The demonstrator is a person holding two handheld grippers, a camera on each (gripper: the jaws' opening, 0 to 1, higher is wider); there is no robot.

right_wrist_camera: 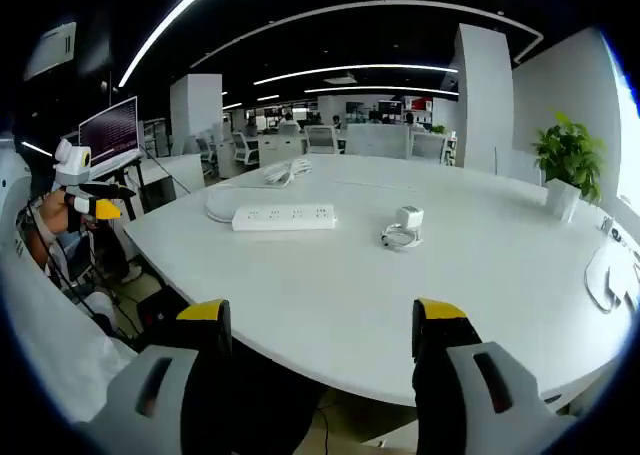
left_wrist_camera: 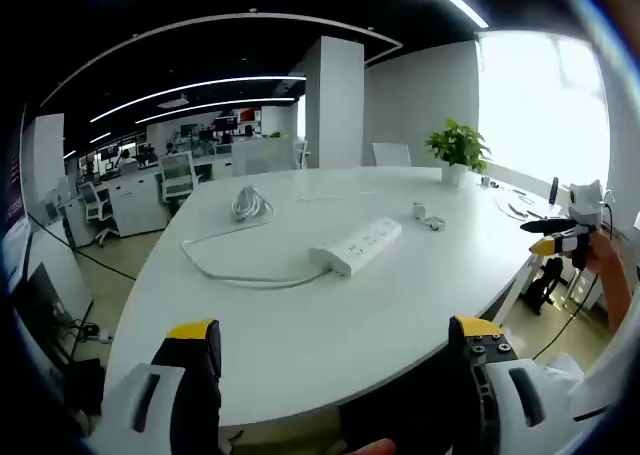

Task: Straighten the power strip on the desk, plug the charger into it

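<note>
The power strip (left_wrist_camera: 358,245) is lying askew out on the white surface (left_wrist_camera: 330,325), its cable (left_wrist_camera: 235,265) looping away toward a coiled bundle (left_wrist_camera: 250,203) farther back, and the charger (right_wrist_camera: 404,225) with its small cord is sitting just beside it, apart from it, so neither step is looking done. The risks from here, as I judge them: the strip is light and the cable is trailing, so a one-sided push could be swinging it further off line or dragging the loop with it, and the charger is small and smooth, so a pinch off its middle could be letting it twist and miss the sockets. Both tools are hanging at the near edge, well short of the things: the left tool (left_wrist_camera: 335,347) and the right tool (right_wrist_camera: 320,325) are each standing wide open, gripping nothing, jaws pointing across the surface
</note>
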